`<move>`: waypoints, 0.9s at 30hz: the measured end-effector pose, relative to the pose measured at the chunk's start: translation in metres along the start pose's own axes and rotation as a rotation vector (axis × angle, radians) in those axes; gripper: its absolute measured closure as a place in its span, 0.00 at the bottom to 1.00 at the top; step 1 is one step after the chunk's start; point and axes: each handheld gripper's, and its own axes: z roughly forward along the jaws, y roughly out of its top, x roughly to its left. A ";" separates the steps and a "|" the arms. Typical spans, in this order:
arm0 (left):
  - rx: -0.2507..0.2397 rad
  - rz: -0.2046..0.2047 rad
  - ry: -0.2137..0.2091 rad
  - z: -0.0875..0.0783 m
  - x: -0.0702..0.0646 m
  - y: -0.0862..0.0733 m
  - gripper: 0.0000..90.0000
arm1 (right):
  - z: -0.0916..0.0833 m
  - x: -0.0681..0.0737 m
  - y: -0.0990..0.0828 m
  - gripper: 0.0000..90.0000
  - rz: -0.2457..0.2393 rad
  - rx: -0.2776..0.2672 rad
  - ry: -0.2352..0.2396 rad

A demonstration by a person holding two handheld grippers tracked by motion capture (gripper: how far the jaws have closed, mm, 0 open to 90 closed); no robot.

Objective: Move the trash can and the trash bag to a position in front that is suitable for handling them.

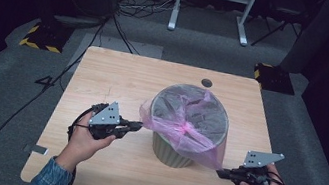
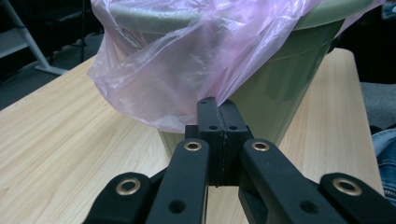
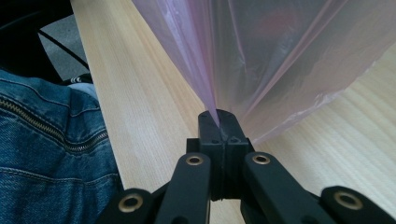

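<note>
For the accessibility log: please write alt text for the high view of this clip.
A person's two tongs stretch a thin pink plastic bag over a round grey-green bin on a light wooden table. The left tongs pinch one edge, the right tongs the opposite corner, both shut on the bag.

The plastic bag (image 1: 190,127) pinched in both claws is a sheer pale pink, with a brighter pink knot-like spot at its middle, and it veils the dull sage-green bin (image 1: 170,153) that stands between the left claw (image 1: 138,126) and the right claw (image 1: 220,173). Both claws are matt black with small brass-coloured rivets, and each carries a light grey plate dotted with dark holes. Under them the table (image 1: 120,75) is pale blond wood with fine straight grain, and beside the right claw shows blue denim with tan stitching (image 3: 42,140).
</note>
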 end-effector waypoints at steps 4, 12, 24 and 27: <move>0.002 0.017 -0.012 -0.002 -0.004 0.002 1.00 | 0.008 -0.001 -0.004 1.00 0.004 0.031 -0.002; 0.006 0.036 -0.022 -0.001 -0.010 -0.002 1.00 | 0.018 -0.004 -0.009 1.00 0.019 0.038 0.001; 0.069 0.022 -0.011 0.008 -0.008 -0.017 1.00 | 0.034 -0.016 -0.025 1.00 0.069 0.119 -0.059; 0.082 -0.017 -0.008 0.012 -0.001 -0.028 1.00 | 0.034 -0.022 -0.030 1.00 0.101 0.118 -0.065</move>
